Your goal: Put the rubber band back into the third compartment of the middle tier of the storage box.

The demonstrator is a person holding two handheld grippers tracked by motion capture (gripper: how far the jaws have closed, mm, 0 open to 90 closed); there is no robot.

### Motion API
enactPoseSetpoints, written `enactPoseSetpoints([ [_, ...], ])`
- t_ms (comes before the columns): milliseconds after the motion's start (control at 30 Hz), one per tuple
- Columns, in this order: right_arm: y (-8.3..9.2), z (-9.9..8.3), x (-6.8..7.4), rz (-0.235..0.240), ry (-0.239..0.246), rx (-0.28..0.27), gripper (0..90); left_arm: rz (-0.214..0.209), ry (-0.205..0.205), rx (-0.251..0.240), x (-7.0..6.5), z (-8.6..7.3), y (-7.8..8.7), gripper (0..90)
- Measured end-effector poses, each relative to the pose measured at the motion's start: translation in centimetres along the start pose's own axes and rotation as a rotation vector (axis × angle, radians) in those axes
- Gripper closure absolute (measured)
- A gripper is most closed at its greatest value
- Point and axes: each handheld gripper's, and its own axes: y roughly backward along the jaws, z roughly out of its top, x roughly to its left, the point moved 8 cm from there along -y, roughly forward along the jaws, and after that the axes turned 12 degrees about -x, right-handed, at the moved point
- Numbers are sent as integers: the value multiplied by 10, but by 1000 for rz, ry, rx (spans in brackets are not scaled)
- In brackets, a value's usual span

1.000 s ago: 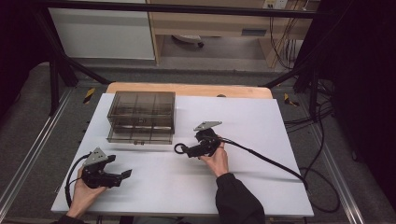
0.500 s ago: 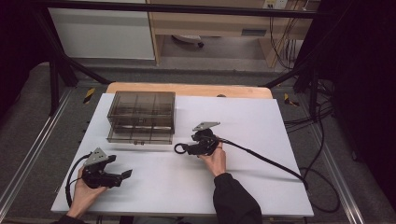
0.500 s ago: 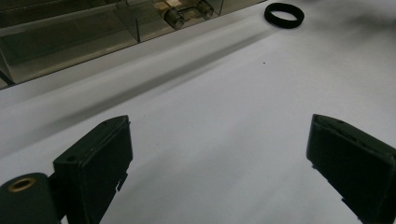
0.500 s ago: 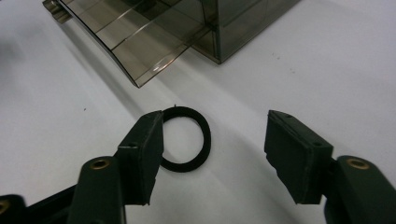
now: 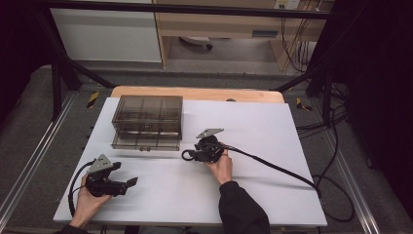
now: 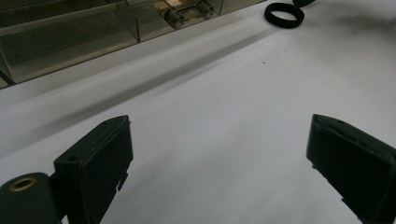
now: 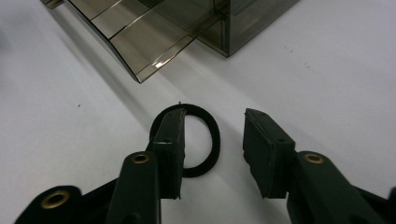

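Observation:
A black rubber ring point(image 7: 215, 140) lies flat on the white table point(image 5: 272, 131), just in front of a smoky clear drawer box point(image 5: 147, 122) whose lower drawer point(image 7: 140, 37) is pulled out. My right gripper point(image 7: 212, 122) is open and low over the ring: one jaw sits inside the ring, the other outside its right rim. In the high view the ring point(image 5: 187, 155) is at the tip of the right gripper point(image 5: 195, 155). My left gripper point(image 5: 127, 186) rests open near the front left with nothing between its jaws; its view point(image 6: 219, 133) shows the ring point(image 6: 284, 14) far off.
A black cable point(image 5: 277, 168) trails from the right gripper across the table to the right edge. The wooden table edge point(image 5: 195, 92) shows behind the white sheet. Metal frame rails point(image 5: 29, 161) flank the table.
The right gripper has edged slightly left onto the ring. The left gripper and the drawer box have not moved.

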Motion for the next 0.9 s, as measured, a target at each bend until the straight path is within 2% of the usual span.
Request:
enactPoseSetpoints([
  [33,-1,-1,0,-1,-14,9,654,0,0,0,0,0,0,68],
  [233,-2,-4,0,0,-14,23,733,1,0,0,0,0,0,68],
  [900,-4,-8,0,-12,-28,40,847,0,0,0,0,0,0,69],
])
